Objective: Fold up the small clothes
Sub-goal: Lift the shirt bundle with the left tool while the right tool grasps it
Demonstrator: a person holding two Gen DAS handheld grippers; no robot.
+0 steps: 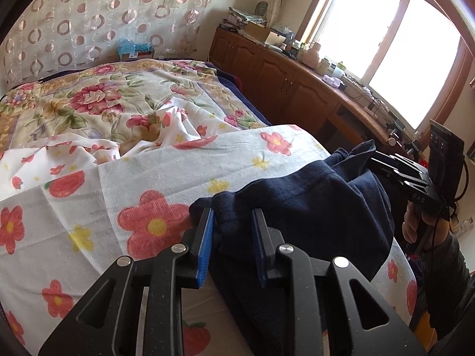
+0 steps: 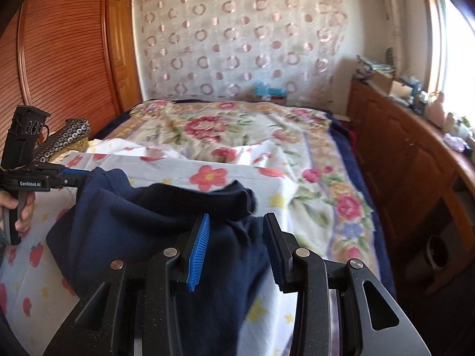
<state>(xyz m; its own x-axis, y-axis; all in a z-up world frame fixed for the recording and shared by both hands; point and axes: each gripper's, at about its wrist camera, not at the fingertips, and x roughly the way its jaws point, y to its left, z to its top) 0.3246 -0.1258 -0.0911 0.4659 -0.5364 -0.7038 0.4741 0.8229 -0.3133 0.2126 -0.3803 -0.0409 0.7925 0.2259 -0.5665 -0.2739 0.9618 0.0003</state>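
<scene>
Navy garment lies between both grippers' parted fingers

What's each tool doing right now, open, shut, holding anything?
Left tool: cannot tell if gripped; fingers apart around an edge of the dark navy fabric garment.
Right tool: same, fingers apart astride the garment; grip unclear.

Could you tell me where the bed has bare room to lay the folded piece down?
Free: the flowered towel left of the navy garment, and the floral blanket stretching toward the curtain. Crowded: the wooden counter under the window, cluttered with boxes and bottles.
</scene>
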